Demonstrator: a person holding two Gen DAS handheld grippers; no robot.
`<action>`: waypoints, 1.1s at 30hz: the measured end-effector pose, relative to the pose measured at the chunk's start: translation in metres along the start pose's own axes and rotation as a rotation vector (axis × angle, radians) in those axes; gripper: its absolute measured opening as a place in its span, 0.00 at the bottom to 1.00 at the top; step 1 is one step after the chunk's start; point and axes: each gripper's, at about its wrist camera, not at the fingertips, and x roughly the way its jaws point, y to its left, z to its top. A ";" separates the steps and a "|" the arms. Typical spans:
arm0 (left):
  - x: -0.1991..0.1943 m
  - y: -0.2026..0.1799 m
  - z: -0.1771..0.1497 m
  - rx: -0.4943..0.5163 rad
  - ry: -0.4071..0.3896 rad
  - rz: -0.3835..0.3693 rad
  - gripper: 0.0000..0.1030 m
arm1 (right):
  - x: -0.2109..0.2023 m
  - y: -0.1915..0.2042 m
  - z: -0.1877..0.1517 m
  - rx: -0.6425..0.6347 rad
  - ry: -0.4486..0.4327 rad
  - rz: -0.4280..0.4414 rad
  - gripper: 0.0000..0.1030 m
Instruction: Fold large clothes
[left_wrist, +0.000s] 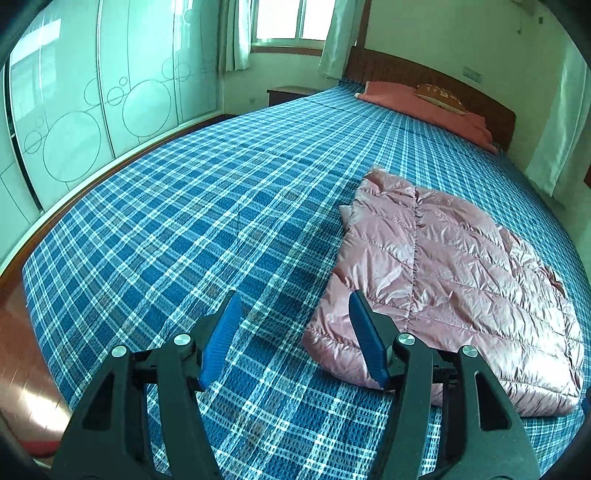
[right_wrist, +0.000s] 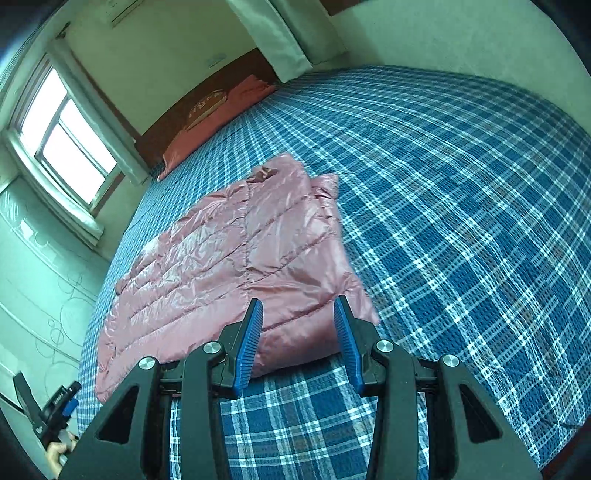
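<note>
Nearest my left camera, the left hand-held gripper (left_wrist: 293, 301) hangs over the bed (left_wrist: 184, 229) with its blue pads spread wide and nothing between them; its right finger stands in front of the near corner of the pink quilted jacket (left_wrist: 454, 280) without pressing on it. On my right camera, the right hand-held gripper (right_wrist: 298, 308) hovers just above the jacket's near hem, jaws partly apart and empty. I see the jacket (right_wrist: 229, 258) lying flat on the blue plaid bedspread (right_wrist: 461, 221), folded into a long slab. Its long axis runs away from me toward the headboard (left_wrist: 424, 79), collar end farthest and hem nearest. Beyond it, a pink pillow (left_wrist: 424, 107) lies against the headboard, with the window (left_wrist: 288, 18) behind.
</note>
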 end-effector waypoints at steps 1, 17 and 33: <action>-0.003 -0.005 0.001 0.007 -0.007 -0.010 0.59 | 0.001 0.010 -0.001 -0.033 0.004 -0.002 0.40; 0.038 -0.145 0.010 0.305 -0.034 -0.005 0.59 | 0.107 0.171 0.019 -0.495 0.072 -0.058 0.40; 0.080 -0.184 0.008 0.394 0.034 0.015 0.57 | 0.170 0.196 0.021 -0.569 0.142 -0.116 0.40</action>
